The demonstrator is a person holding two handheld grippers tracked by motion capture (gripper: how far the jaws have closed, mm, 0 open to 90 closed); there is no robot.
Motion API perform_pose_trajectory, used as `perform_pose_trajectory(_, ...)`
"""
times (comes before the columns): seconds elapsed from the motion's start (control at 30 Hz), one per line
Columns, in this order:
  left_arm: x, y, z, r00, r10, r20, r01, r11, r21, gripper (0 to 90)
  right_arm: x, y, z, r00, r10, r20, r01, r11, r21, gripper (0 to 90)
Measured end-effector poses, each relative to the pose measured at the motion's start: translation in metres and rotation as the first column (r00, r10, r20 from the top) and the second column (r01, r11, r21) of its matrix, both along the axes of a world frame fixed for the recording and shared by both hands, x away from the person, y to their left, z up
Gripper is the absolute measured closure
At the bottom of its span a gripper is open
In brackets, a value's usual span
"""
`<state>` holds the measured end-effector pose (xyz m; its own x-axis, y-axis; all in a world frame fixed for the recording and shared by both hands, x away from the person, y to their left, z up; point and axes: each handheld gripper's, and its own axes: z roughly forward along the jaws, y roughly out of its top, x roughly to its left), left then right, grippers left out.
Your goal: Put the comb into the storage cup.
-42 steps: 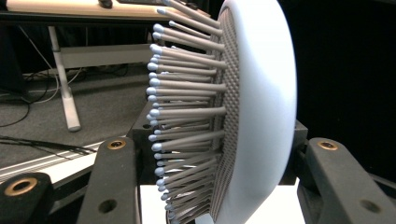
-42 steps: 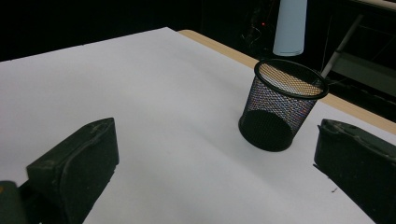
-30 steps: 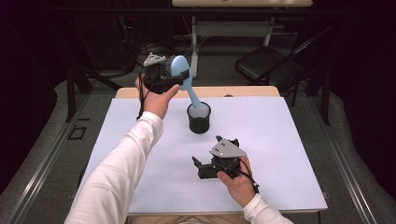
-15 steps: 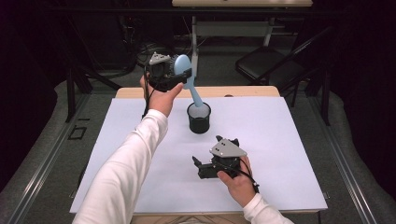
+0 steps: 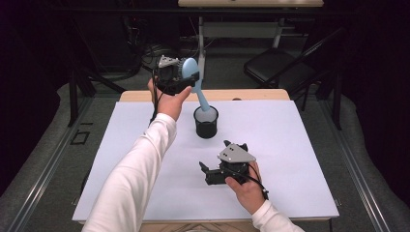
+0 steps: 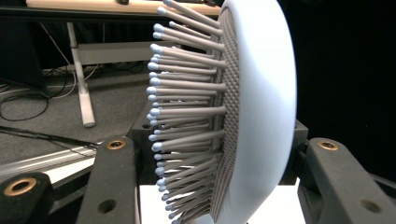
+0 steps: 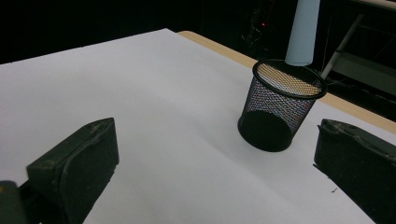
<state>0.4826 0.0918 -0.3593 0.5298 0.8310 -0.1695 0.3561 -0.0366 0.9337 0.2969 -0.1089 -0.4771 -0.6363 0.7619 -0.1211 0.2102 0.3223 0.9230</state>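
Pale blue hairbrush (image 5: 193, 77) held by its head in the closed fingers of the left gripper (image 5: 175, 79), raised over the far edge of the white worktop (image 5: 300, 145), its handle slanting down to the rim of the black mesh cup (image 5: 206, 123). Up close, the left gripper view reveals grey, blue-tipped bristles (image 6: 182, 112) facing sideways. Nearer the person, the right gripper (image 5: 223, 170) rests low with fingers wide apart and empty, its own view facing the cup.
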Motion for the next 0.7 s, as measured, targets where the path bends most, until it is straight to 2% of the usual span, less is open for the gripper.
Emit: perform_pose_trajectory(0.7,0.002,-0.007,-0.014,0.9995,-0.004,-0.033,0.005,0.9997,0.024,49.4,0.0,-0.001,0.001,1.0,-0.003,0.005,0.002,1.0,0.001,0.0)
